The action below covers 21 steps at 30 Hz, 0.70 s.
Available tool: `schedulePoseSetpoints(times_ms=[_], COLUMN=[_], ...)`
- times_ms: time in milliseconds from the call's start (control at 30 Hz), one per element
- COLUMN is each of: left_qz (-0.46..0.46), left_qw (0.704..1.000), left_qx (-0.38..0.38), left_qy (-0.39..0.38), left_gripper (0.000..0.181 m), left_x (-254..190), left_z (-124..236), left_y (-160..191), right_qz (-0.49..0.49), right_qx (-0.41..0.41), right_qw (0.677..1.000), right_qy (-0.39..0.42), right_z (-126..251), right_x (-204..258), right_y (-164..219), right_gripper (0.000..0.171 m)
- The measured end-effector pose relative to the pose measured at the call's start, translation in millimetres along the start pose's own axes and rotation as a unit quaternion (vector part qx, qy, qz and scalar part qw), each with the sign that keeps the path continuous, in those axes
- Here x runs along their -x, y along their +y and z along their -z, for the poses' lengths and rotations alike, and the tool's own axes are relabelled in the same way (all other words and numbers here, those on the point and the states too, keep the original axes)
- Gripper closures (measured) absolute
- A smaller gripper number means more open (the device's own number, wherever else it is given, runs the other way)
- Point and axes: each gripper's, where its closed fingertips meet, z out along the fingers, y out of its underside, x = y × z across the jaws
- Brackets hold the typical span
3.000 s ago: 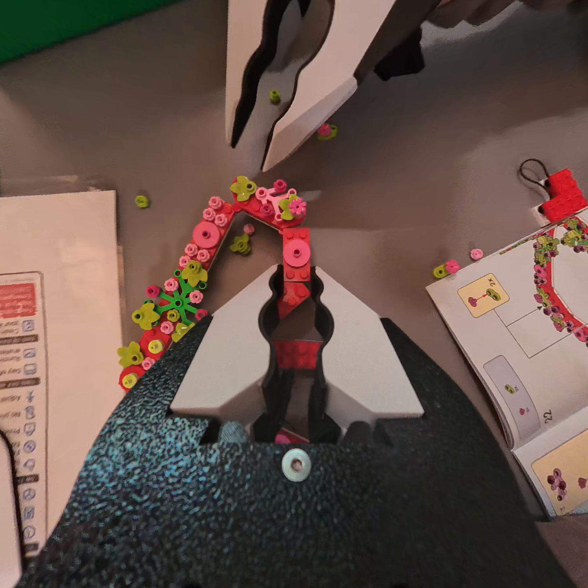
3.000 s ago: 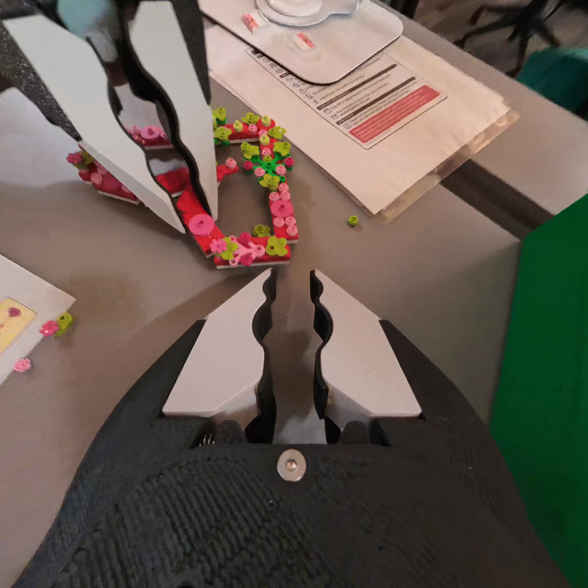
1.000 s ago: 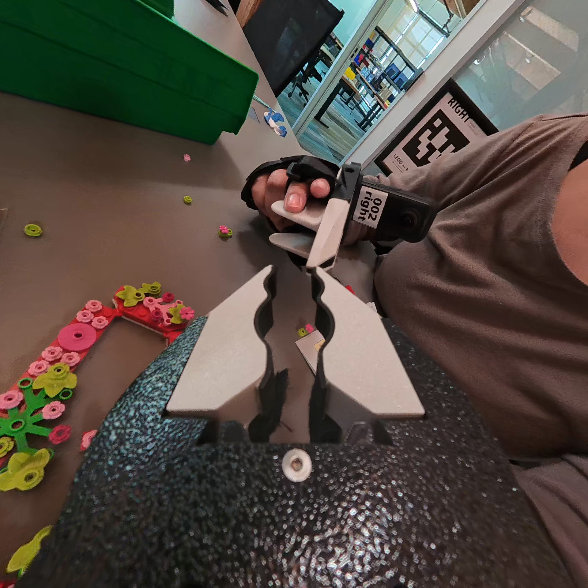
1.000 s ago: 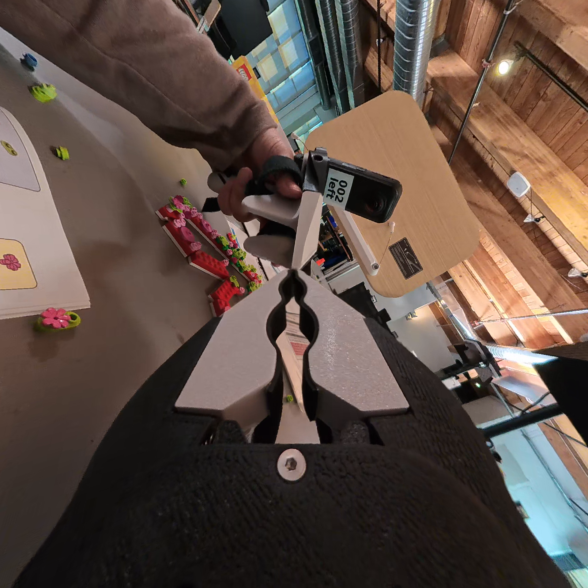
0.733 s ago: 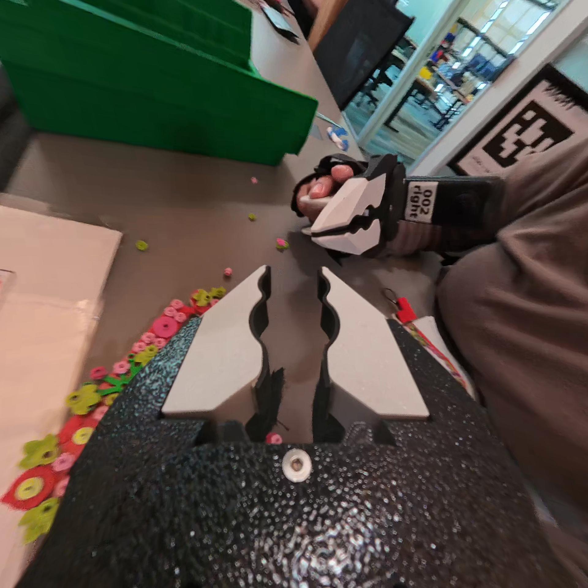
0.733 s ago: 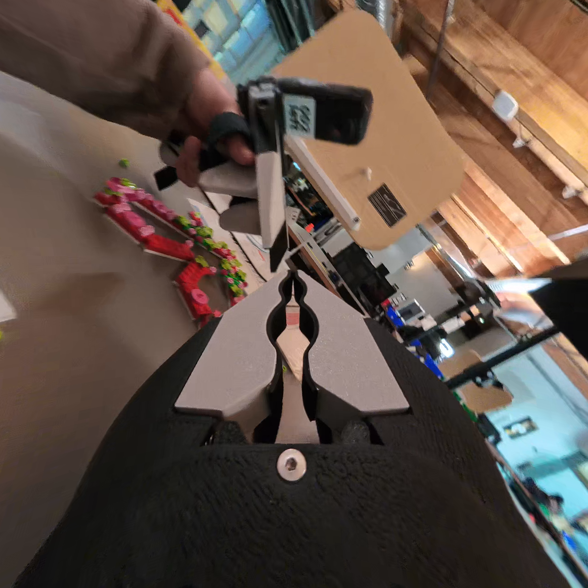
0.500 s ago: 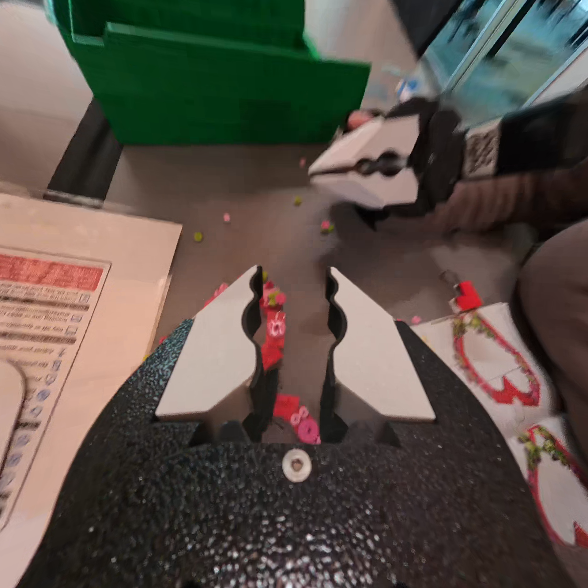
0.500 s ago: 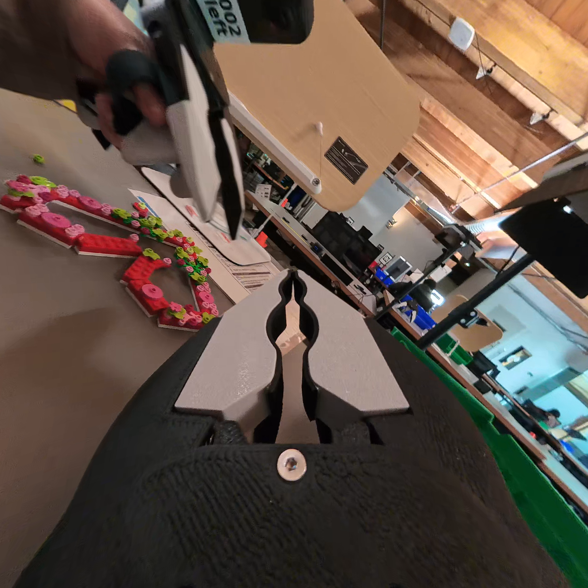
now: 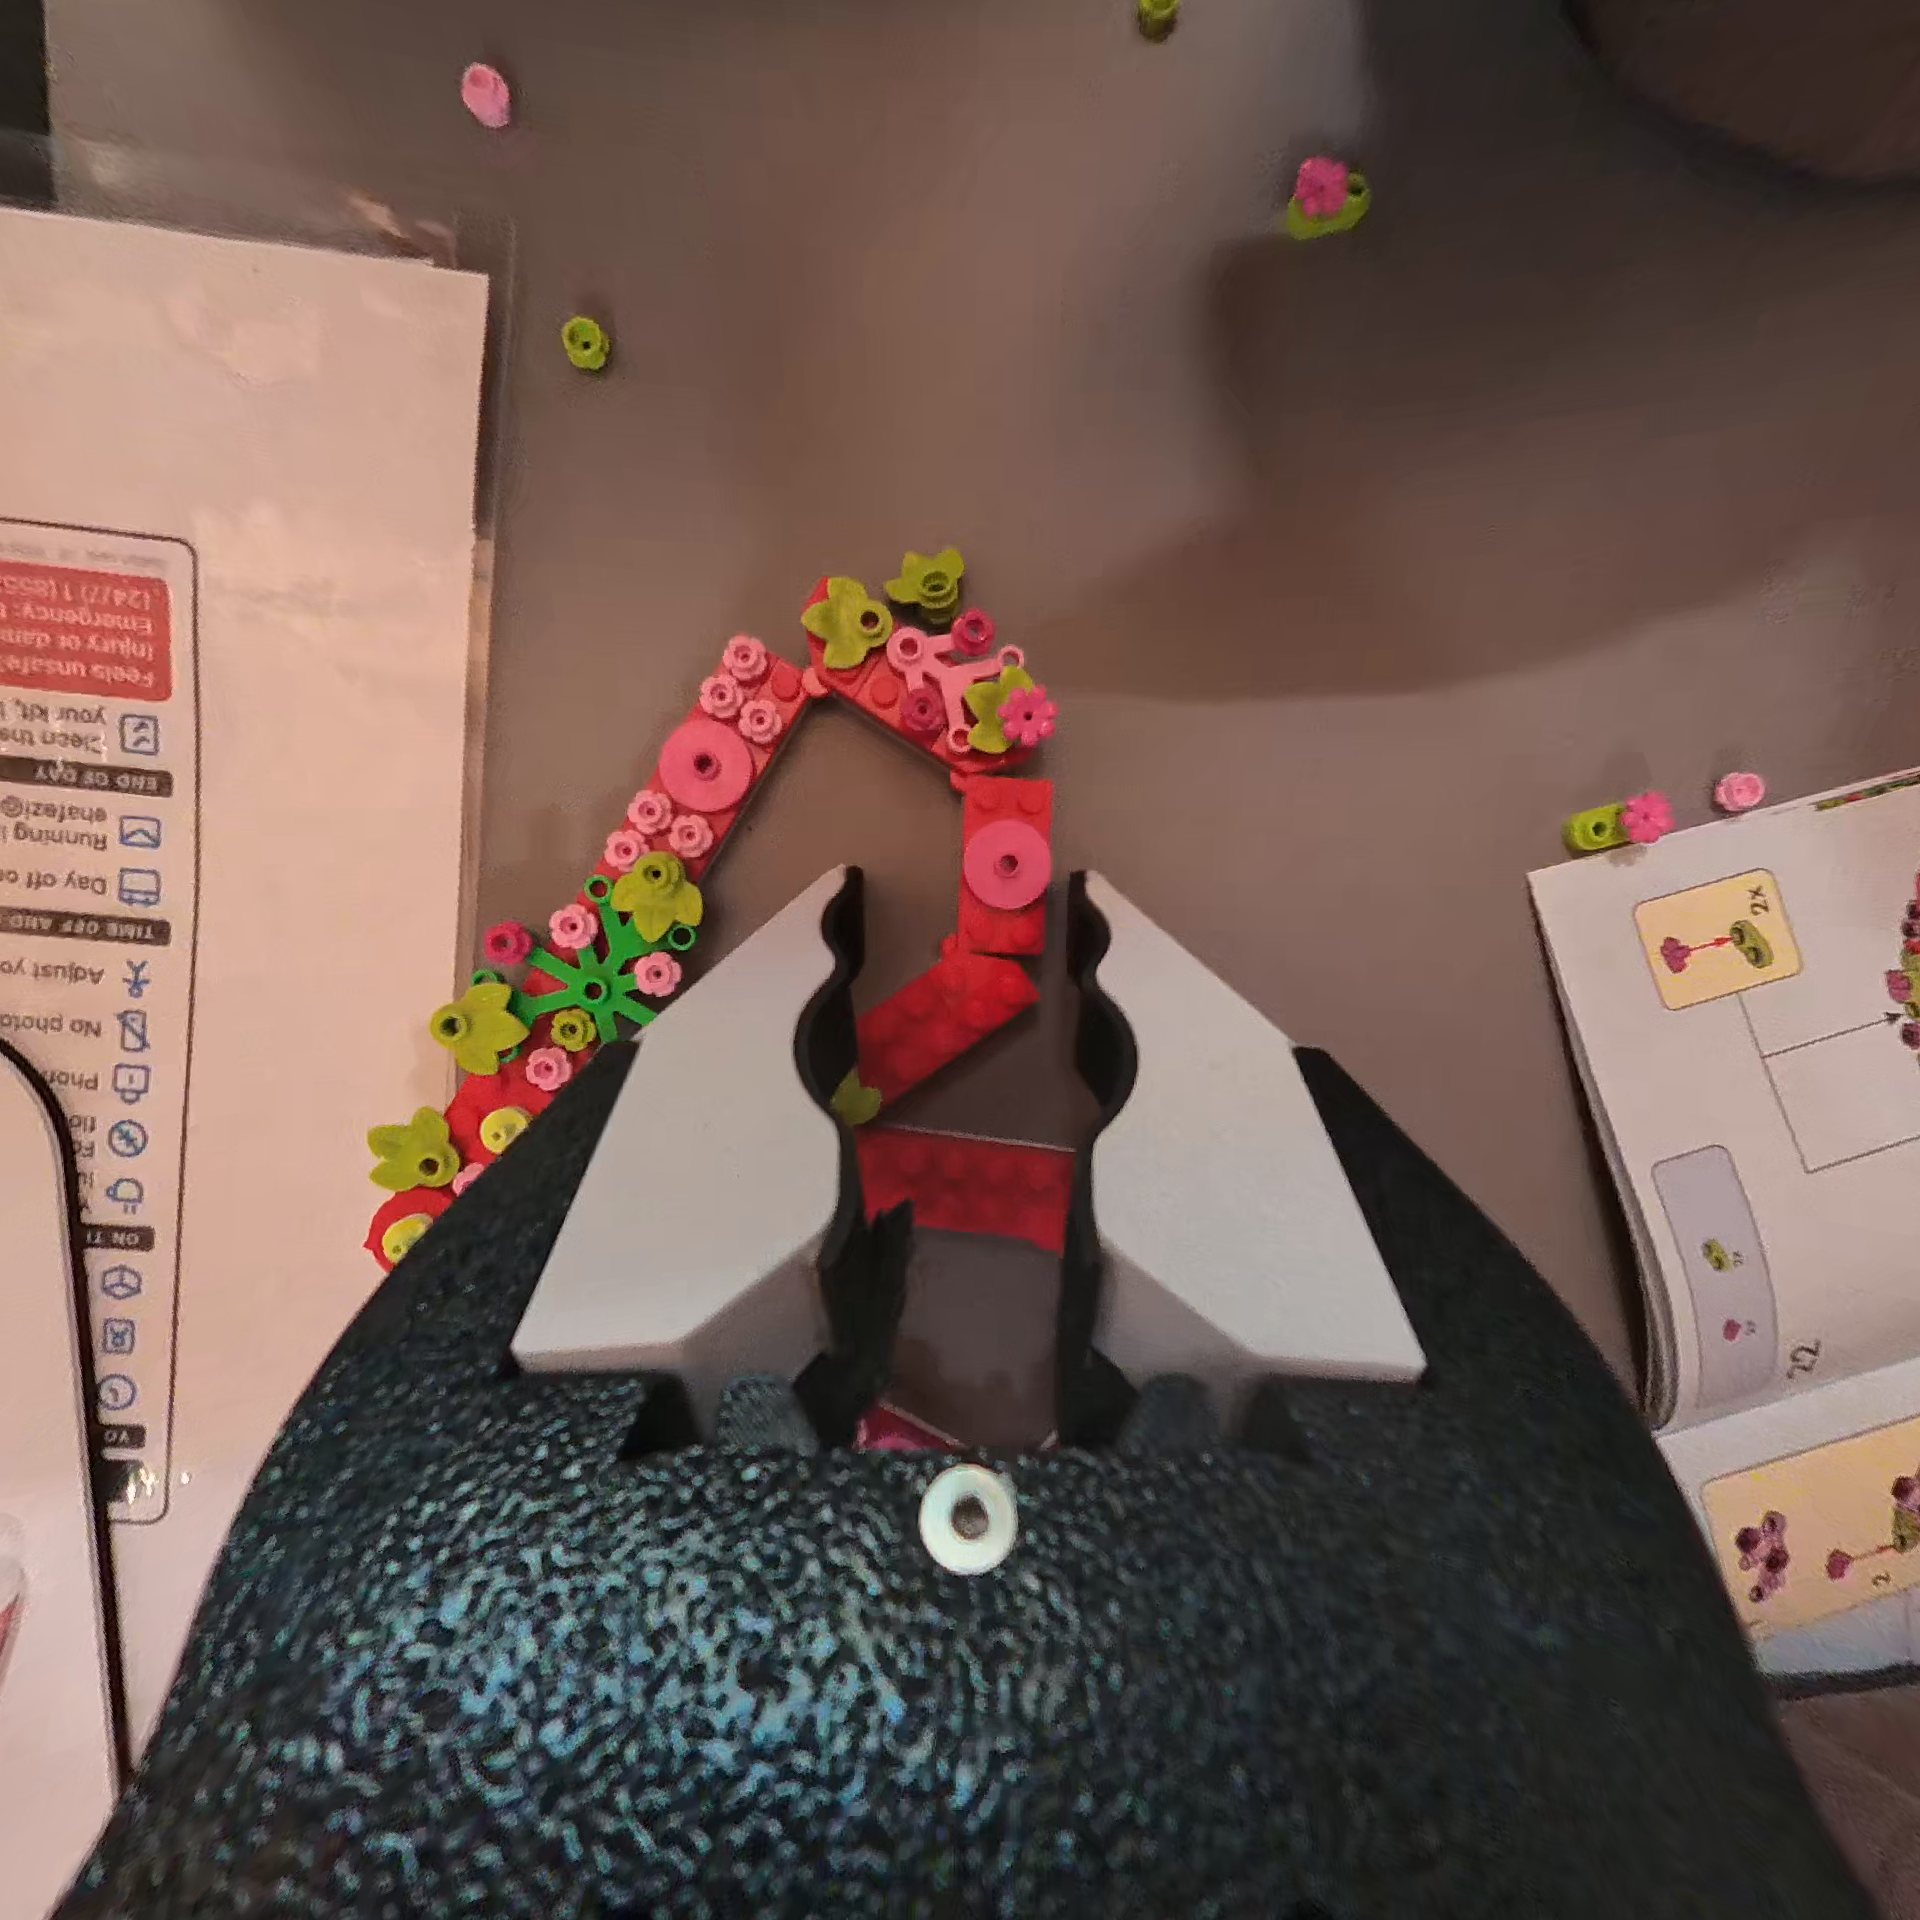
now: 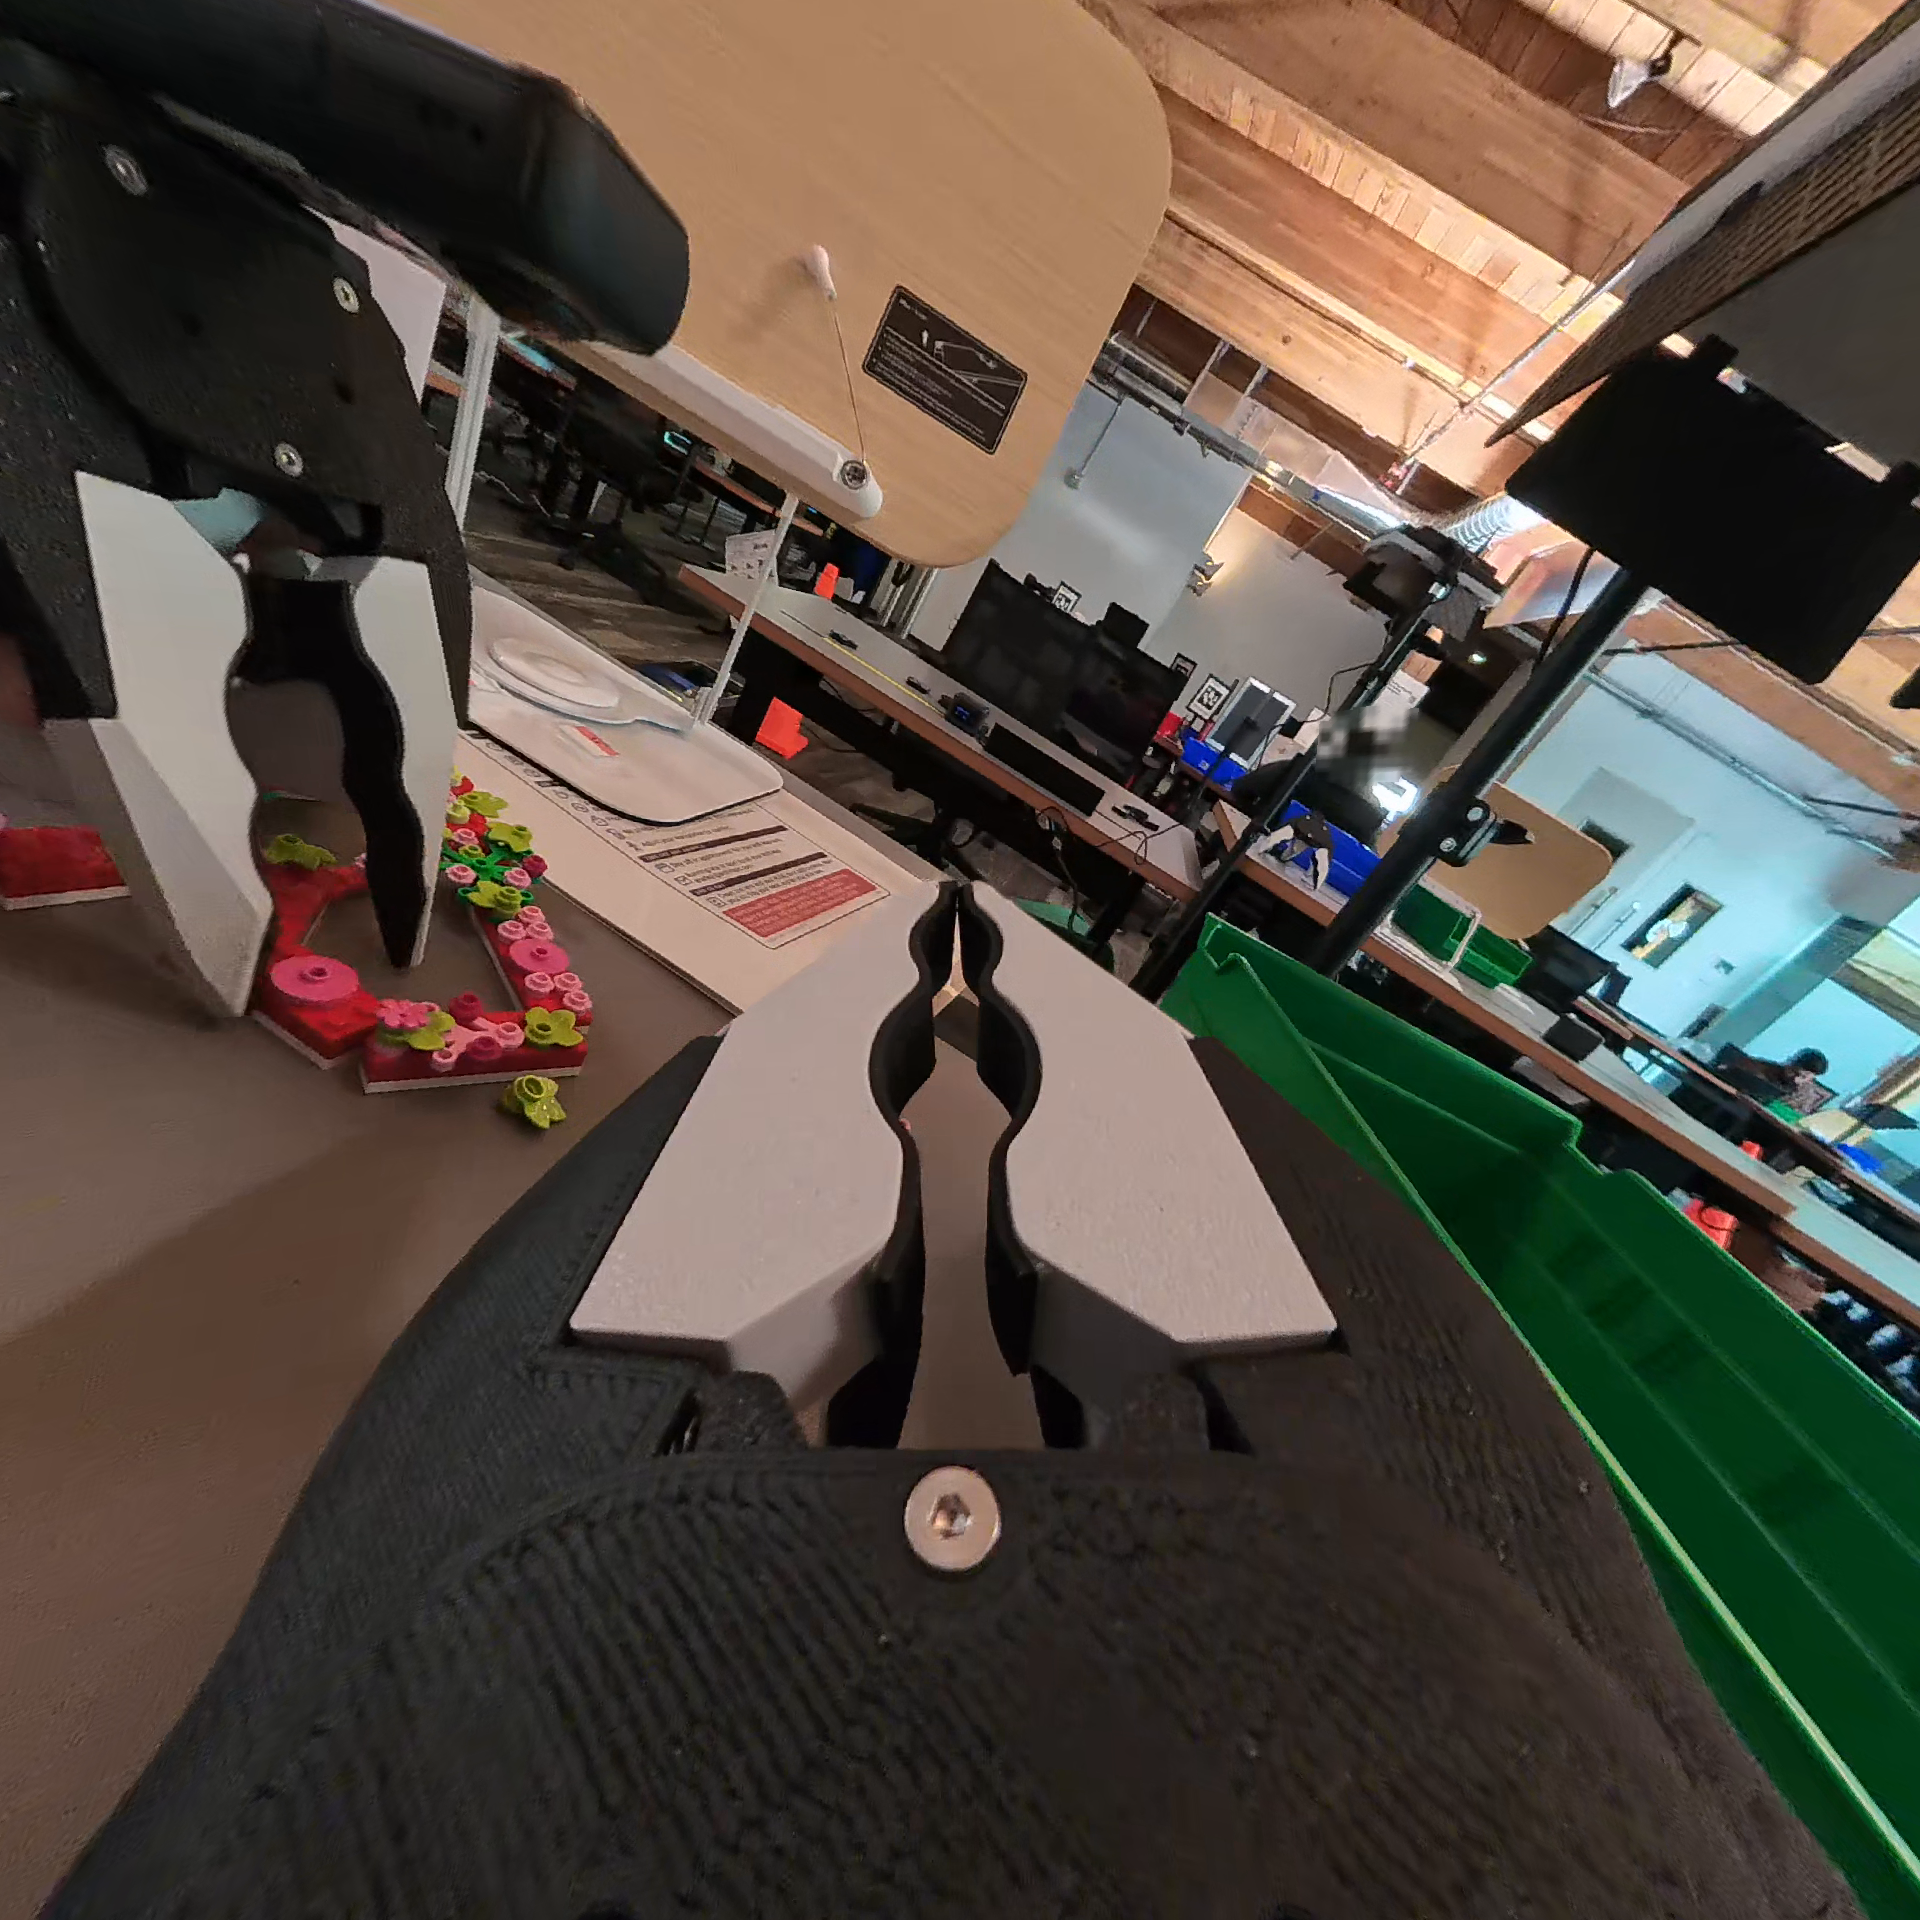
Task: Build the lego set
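Lego frame [image 9: 831, 790] directly under open, empty left claw [image 9: 961, 894]; right claw [image 10: 958, 904] closed, empty.

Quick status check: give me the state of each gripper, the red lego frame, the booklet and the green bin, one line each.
left gripper: open, empty, over the frame.
right gripper: shut, nothing visible between its fingers.
red lego frame: flat on the table, partly decorated with flowers and leaves.
instruction booklet: lying open.
green bin: open-topped; contents not visible.
lime and pink piece: loose on the table.
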Motion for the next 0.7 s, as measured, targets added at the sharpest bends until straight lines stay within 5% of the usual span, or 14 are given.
schedulePoseSetpoints(times_ms=[33, 233, 433, 700], left_qz=[-0.002, -0.001, -0.025, -0.052], left_qw=[1.000, 1.000, 0.999, 0.998], left_qx=[0.001, 0.005, 0.015, 0.028], left_qy=[-0.002, 0.000, -0.012, -0.020], left_gripper=[0.143, 0.143, 0.153, 0.159], left_x=[0, 0, 0, 0], left_z=[-1, -1, -1, -1], left_y=[0, 1, 3, 4], right_qz=[0.003, -0.024, -0.169, -0.193], right_qx=[0.002, 0.120, 0.319, 0.367], right_qw=[1.000, 0.989, 0.915, 0.896], right_qy=[-0.002, -0.088, -0.181, -0.160], right_z=[-1, -17, -39, -56], right_x=[1, 10, 24, 22], right_y=[0, 29, 92, 118], right_gripper=[0.171, 0.166, 0.151, 0.152])
